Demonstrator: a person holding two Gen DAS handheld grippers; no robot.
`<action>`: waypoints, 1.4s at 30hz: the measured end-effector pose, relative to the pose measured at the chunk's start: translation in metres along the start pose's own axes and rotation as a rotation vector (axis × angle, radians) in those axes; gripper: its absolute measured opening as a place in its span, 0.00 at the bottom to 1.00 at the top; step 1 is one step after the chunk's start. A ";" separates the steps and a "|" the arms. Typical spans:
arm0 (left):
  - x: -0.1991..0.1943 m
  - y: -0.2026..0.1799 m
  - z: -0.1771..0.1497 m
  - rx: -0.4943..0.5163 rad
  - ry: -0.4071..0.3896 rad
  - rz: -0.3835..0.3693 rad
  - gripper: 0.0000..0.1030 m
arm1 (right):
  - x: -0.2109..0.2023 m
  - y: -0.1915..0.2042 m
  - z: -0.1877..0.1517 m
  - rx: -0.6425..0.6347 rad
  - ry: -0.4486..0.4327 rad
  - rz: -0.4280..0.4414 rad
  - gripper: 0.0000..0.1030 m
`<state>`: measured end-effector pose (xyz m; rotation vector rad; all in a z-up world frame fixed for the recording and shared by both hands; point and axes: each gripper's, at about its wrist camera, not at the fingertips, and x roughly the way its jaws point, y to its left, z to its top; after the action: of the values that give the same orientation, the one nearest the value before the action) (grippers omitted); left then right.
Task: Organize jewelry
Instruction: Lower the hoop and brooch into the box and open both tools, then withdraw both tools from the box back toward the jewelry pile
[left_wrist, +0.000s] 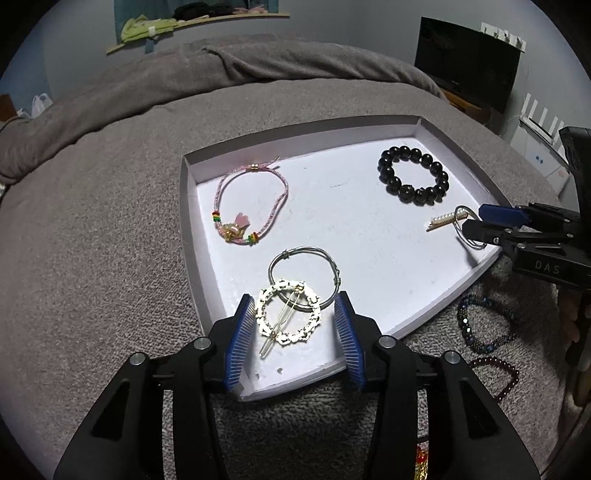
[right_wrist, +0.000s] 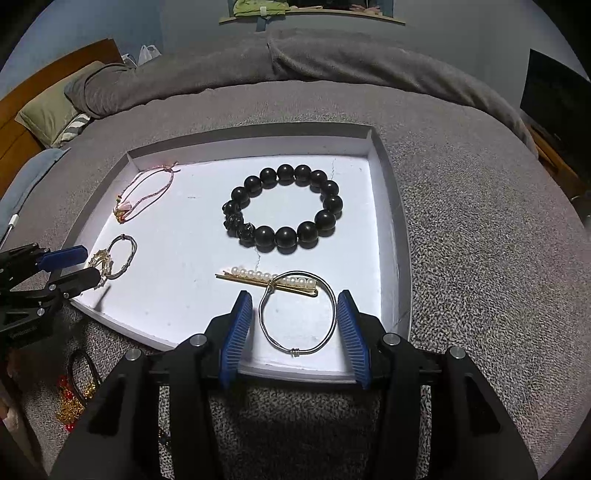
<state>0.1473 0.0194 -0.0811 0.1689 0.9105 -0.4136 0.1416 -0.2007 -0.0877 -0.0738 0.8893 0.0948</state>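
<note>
A white tray (left_wrist: 476, 269) lies on a grey blanket. My left gripper (left_wrist: 295, 325) is open, its pads on either side of a white round hair clip (left_wrist: 290, 313) that overlaps a silver bangle (left_wrist: 304, 254). A pink cord bracelet (left_wrist: 251, 201) and a black bead bracelet (left_wrist: 413, 180) lie further back. My right gripper (right_wrist: 295, 325) is open around a second silver bangle (right_wrist: 297, 314) that lies over a pearl hairpin (right_wrist: 266, 277). The black bead bracelet (right_wrist: 284, 205) lies beyond it.
Outside the tray, on the blanket, lie a dark blue bead bracelet (left_wrist: 484, 321) and a dark red bead bracelet (left_wrist: 498, 373). Gold and red chains (right_wrist: 72, 402) lie near the tray's front left corner. A pillow (right_wrist: 51, 110) is at the far left.
</note>
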 end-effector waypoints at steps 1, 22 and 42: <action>0.000 0.000 0.000 0.000 -0.002 0.001 0.45 | 0.000 0.000 0.000 0.000 -0.002 -0.001 0.47; -0.034 -0.005 0.007 -0.030 -0.169 0.018 0.58 | -0.016 0.013 0.002 -0.002 -0.072 0.022 0.79; -0.053 -0.001 0.001 -0.118 -0.246 0.104 0.91 | -0.058 0.015 0.003 0.037 -0.286 -0.033 0.95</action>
<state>0.1188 0.0330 -0.0385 0.0554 0.6787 -0.2764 0.1059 -0.1881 -0.0410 -0.0386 0.6041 0.0562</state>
